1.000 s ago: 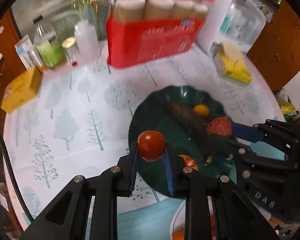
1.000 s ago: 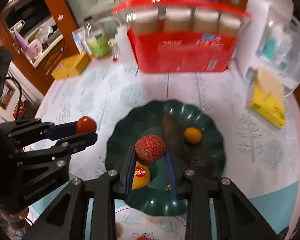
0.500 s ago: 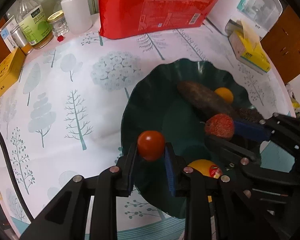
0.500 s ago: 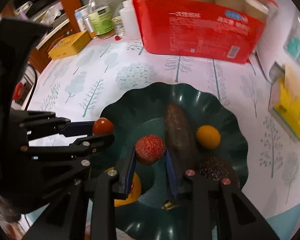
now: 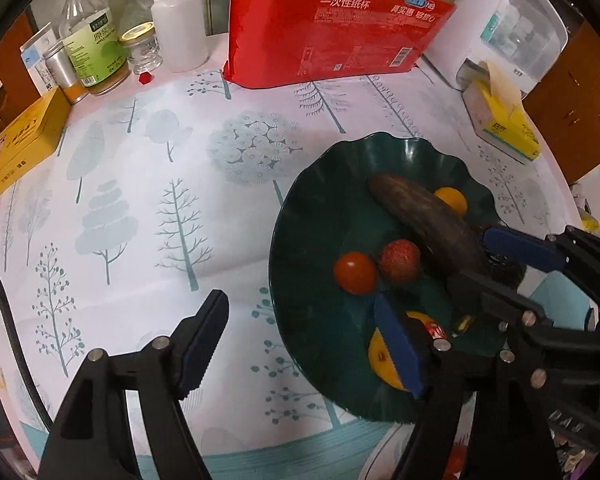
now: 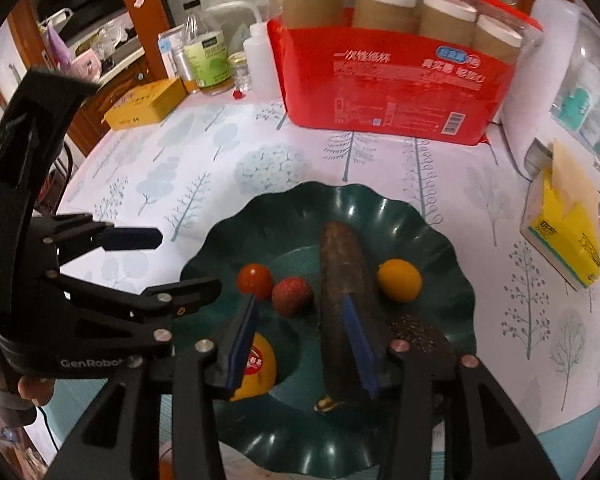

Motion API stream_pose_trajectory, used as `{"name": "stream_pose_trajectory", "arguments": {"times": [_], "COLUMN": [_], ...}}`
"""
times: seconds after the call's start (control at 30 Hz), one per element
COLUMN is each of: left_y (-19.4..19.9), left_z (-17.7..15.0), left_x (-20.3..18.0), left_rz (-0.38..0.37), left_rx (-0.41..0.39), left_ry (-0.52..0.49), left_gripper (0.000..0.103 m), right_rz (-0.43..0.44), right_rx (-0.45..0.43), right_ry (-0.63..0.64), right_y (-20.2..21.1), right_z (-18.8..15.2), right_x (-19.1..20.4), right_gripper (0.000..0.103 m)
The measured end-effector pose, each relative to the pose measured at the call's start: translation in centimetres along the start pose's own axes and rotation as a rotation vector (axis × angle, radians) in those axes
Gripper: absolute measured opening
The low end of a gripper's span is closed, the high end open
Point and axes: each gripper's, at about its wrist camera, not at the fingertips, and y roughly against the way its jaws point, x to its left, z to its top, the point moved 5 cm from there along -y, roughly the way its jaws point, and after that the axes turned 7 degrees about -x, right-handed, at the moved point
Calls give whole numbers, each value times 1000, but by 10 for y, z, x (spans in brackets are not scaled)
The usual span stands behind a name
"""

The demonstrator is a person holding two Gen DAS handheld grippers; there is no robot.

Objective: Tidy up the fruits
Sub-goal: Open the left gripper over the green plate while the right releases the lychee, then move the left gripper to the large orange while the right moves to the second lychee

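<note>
Both the left gripper (image 5: 300,344) and the right gripper (image 6: 300,344) are opening their fingers with nothing between, and the tomato (image 6: 255,281) and lychee (image 6: 292,297) already lie in the green plate (image 6: 440,232) with other fruits.

"GenRobot" on left claw body (image 6: 88,362); "一次性纸杯" on red pack (image 5: 340,28)

The right tool (image 6: 300,336) is covering part of the orange (image 6: 256,372); the red pack (image 5: 332,28) is running off the left view's top edge.
</note>
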Motion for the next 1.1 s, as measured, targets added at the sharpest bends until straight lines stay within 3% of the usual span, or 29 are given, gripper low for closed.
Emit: {"name": "stream_pose_trajectory", "arguments": {"times": [0.37,0.6,0.83,1.1], "left_y": [46,80,128,181], "left_z": [-9,-18,-32,-52], "left_x": [-9,-9,-20,-38], "left_rz": [4,-31,-4,-33], "left_rx": [-41,-53,-124,-195], "left_ry": [-27,9,-41,-62], "left_gripper": [77,88,94,101], "right_rz": [-10,-4,-12,-22], "right_rx": [-42,-67,-105,-147], "right_ry": [-38,-58,-68,-89], "right_y": [34,67,106,151], "right_z": [6,4,-2,-17], "right_x": [5,11,22,34], "right_gripper": [46,47,49,49]}}
